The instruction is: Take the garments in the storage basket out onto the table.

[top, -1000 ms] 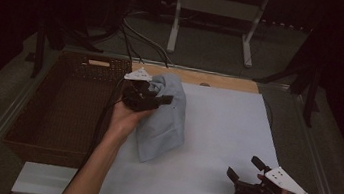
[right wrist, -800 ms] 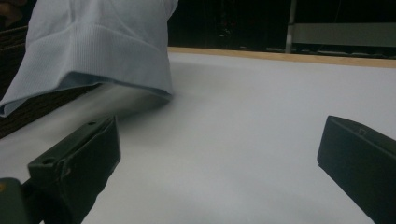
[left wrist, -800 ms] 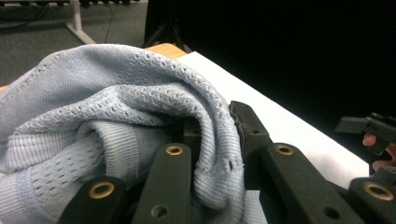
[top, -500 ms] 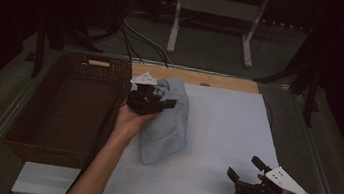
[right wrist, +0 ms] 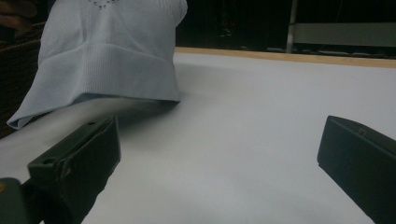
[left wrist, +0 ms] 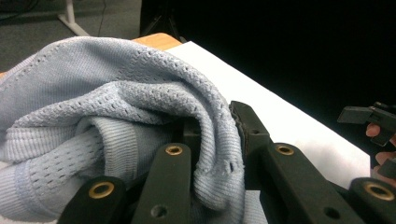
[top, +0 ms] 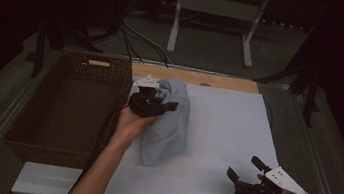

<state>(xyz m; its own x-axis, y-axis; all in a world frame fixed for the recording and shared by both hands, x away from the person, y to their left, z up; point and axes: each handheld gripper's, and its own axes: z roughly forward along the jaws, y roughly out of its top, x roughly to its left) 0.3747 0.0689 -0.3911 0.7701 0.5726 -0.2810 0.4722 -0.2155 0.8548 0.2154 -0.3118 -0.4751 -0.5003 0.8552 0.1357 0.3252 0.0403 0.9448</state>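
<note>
A light blue knitted garment (top: 171, 130) hangs bunched over the white board (top: 226, 129), just right of the basket. My left gripper (top: 157, 106) is shut on a fold near its top. In the left gripper view that fold (left wrist: 116, 93) is pinched between the black jaws of the left gripper (left wrist: 214, 123). My right gripper (top: 244, 167) stands open at the board's front right corner with nothing between its fingers. In the right gripper view, the right gripper (right wrist: 222, 140) faces the garment's ribbed hem (right wrist: 107, 51), which hangs close to the board.
A dark woven basket (top: 67, 108) stands left of the board, its wall (right wrist: 14, 74) beside the garment. A wooden strip (top: 222, 81) runs along the board's far edge. Cables and a white stand (top: 211, 11) lie on the floor beyond the table.
My left gripper has shifted slightly toward me with the garment still pinched. The right gripper has stayed where it was.
</note>
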